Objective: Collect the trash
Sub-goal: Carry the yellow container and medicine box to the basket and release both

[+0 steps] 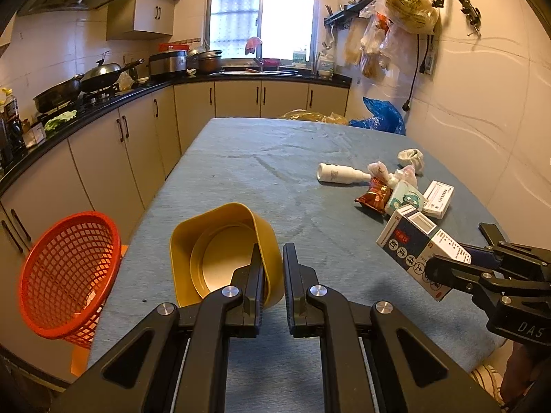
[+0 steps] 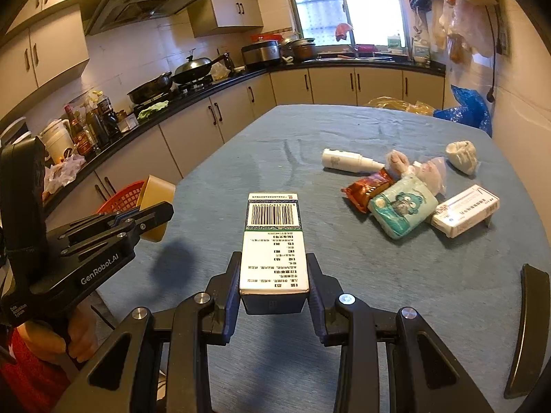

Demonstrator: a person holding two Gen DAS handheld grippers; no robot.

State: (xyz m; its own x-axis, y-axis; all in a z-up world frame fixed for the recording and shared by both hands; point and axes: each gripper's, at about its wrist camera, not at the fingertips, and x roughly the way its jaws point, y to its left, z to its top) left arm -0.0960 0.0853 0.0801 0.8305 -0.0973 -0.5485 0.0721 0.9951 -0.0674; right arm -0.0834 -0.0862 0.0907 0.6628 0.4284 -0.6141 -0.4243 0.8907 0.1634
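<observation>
A rectangular cardboard carton, white with a printed barcode panel, is clamped lengthwise between the pads of the right gripper above the blue cloth-covered table. The left gripper pinches the smooth wall of a yellow plastic bowl (rounded-square, tipped on its side, nothing visible inside). A red mesh basket stands past the table edge; its contents are hard to make out. Remaining litter lies clustered: a white bottle, a glossy red wrapper, a soft teal tissue pack, a white box.
</observation>
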